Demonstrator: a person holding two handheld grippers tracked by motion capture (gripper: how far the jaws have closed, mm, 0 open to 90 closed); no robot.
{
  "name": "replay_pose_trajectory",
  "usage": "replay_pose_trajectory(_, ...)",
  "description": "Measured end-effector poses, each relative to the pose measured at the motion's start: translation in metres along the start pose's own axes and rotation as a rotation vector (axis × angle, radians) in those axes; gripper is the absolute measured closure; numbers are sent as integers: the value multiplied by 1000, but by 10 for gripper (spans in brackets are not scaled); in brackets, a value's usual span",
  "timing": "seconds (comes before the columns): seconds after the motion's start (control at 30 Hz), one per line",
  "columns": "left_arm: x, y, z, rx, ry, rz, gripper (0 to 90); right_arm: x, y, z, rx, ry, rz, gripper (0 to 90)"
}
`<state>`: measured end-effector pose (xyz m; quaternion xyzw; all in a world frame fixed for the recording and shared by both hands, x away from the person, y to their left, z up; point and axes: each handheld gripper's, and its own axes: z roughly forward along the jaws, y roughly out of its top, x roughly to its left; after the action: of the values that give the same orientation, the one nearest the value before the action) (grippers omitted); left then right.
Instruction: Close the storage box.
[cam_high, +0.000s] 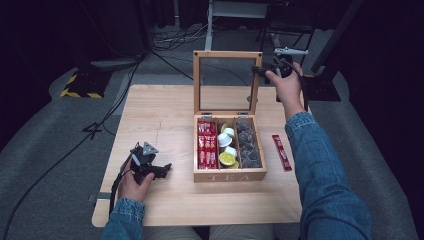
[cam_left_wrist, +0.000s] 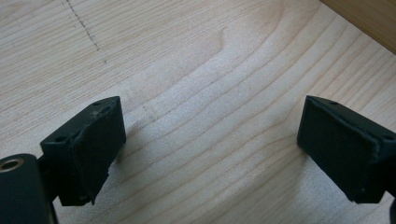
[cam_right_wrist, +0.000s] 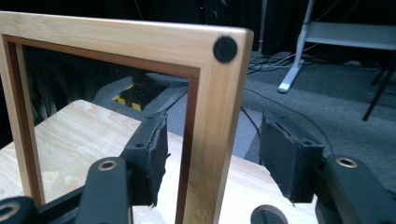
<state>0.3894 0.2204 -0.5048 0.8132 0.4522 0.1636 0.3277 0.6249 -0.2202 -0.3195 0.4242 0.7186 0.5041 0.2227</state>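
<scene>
High view, near edge first: my left gripper (cam_high: 162, 169) rests low on the bare table (cam_high: 150, 115), well left of the tea box (cam_high: 229, 175), apparently parked out of the way while the other hand works. Left gripper view confirms its jaws stand wide apart over plain wood, holding nothing and touching nothing between them. Next out, the tea box sits open at mid-table, three compartments showing: red sachets (cam_high: 206, 145) in the left one, small round pods (cam_high: 227, 147) in the middle, dark pieces (cam_high: 248, 145) in the right. One loose red sachet (cam_high: 281, 152) lies on the table just to the right of the box, apart from it. Farthest out, the glass-paned lid (cam_high: 227, 55) stands upright on its hinges, and my right gripper (cam_high: 260, 71) is up at its top right corner. Right gripper view shows the lid's side rail (cam_right_wrist: 215, 135) between the jaws, which are parted wider than the rail; one pad (cam_right_wrist: 154, 154) looks close against the inner edge, the other stands clear. I judge this as steadying or guiding the lid, not a clamped grip.
</scene>
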Motion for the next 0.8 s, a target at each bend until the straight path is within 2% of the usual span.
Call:
replay_pose_trajectory(0.13, 0, 0, 0, 0, 0, 0, 82, -3, -5, 6, 27, 29, -5, 431)
replay_pose_trajectory(0.43, 0, 0, 0, 0, 0, 1, 82, 1, -9, 17, 29, 89, 5, 456)
replay_pose_trajectory(0.7, 0, 0, 0, 0, -1, 0, 82, 3, -6, 11, 34, 95, 6, 482)
replay_pose_trajectory(0.8, 0, 0, 0, 1, -1, 2, 82, 6, -4, 6, 46, 93, -14, 484)
